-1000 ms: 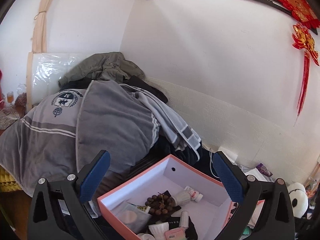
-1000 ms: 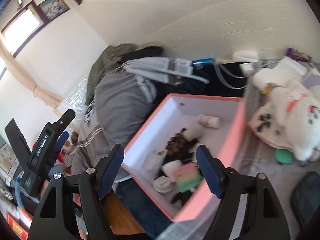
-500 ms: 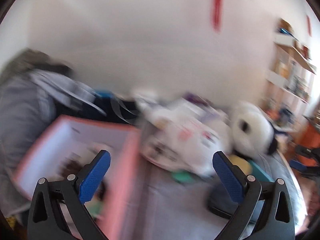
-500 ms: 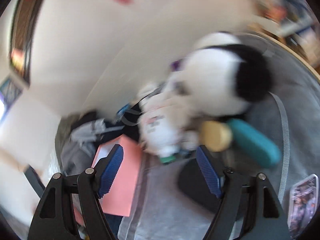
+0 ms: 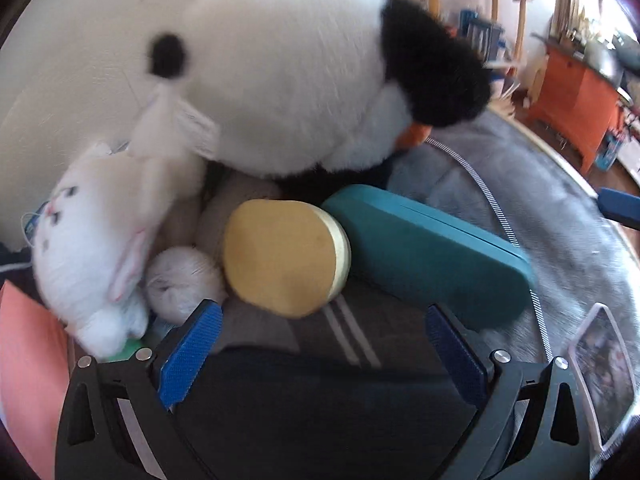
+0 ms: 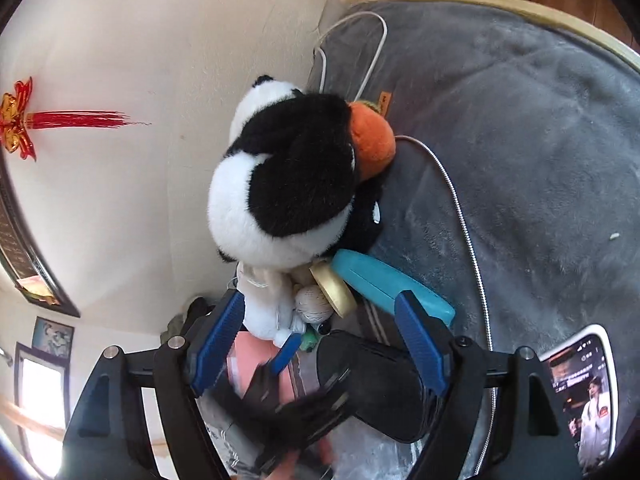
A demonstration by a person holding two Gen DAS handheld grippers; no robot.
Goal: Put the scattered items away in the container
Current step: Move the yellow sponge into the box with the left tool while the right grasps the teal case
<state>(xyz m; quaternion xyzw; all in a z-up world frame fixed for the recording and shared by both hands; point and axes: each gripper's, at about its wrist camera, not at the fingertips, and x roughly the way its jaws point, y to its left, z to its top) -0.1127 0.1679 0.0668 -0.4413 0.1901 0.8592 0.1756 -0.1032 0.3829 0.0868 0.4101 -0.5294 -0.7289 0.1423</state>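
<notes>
Both grippers wide, nothing gripped — left gripper (image 5: 320, 354) near yellow tin (image 5: 282, 258), right gripper (image 6: 320, 338) opening; grey blanket (image 6: 540, 140) rightward bare.

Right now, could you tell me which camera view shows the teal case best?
The left wrist view: the teal case lies close, nearly its whole length visible beside the yellow round tin. The right wrist view shows it smaller, partly hidden behind that gripper's own finger.

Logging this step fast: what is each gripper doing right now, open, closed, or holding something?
Left gripper: open, holding nothing, above a black pouch.
Right gripper: open, its jaws opening, holding nothing.
</notes>
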